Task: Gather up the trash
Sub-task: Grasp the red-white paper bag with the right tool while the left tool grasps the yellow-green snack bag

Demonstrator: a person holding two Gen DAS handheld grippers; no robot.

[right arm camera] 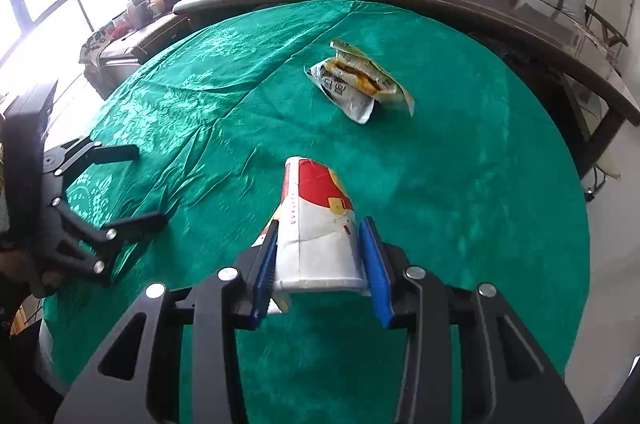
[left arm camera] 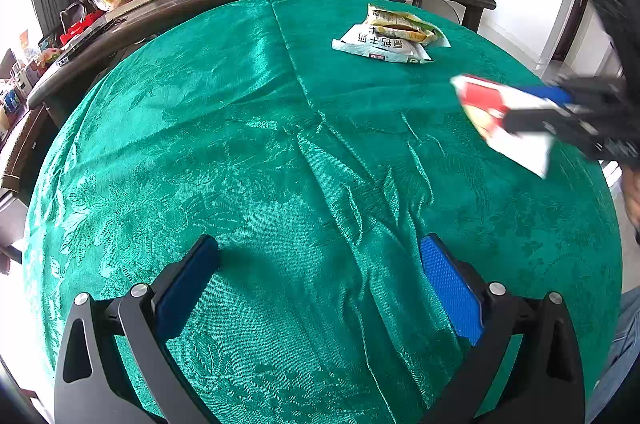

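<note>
Trash here means three things on a green cloth (right arm camera: 500, 184): a red-and-white carton (right arm camera: 320, 224) and, farther up the cloth, a white wrapper (right arm camera: 344, 96) with a yellow-green wrapper (right arm camera: 372, 76) lying on top of it and touching it.

Right gripper (right arm camera: 322, 256): its jaws are drawn in to a narrow gap and the blue pads (right arm camera: 374, 264) press on both sides of the carton, which fills the space between them. The carton juts forward past the fingertips, tilted, its far end toward the wrappers. In the left wrist view the carton (left arm camera: 508, 120) appears blurred at the right edge of the cloth, clamped in the same gripper (left arm camera: 540, 108), below and to the right of the wrappers (left arm camera: 388, 36).

Left gripper (left arm camera: 320, 264): jaws spread wide, nothing between them, only bare cloth beneath. In the right wrist view it (right arm camera: 148, 184) sits at the cloth's left edge, well apart from the carton.

The carton is flattened printed cardboard, white at the gripped end, red with a yellow patch farther out. The white wrapper is crinkled film with dark printed characters; the yellow-green one is a puffed, creased pouch. The cloth is shiny woven damask with a leaf pattern, rumpled into long folds. The pads are ribbed blue rubber on black angular fingers with round silver bolts.
</note>
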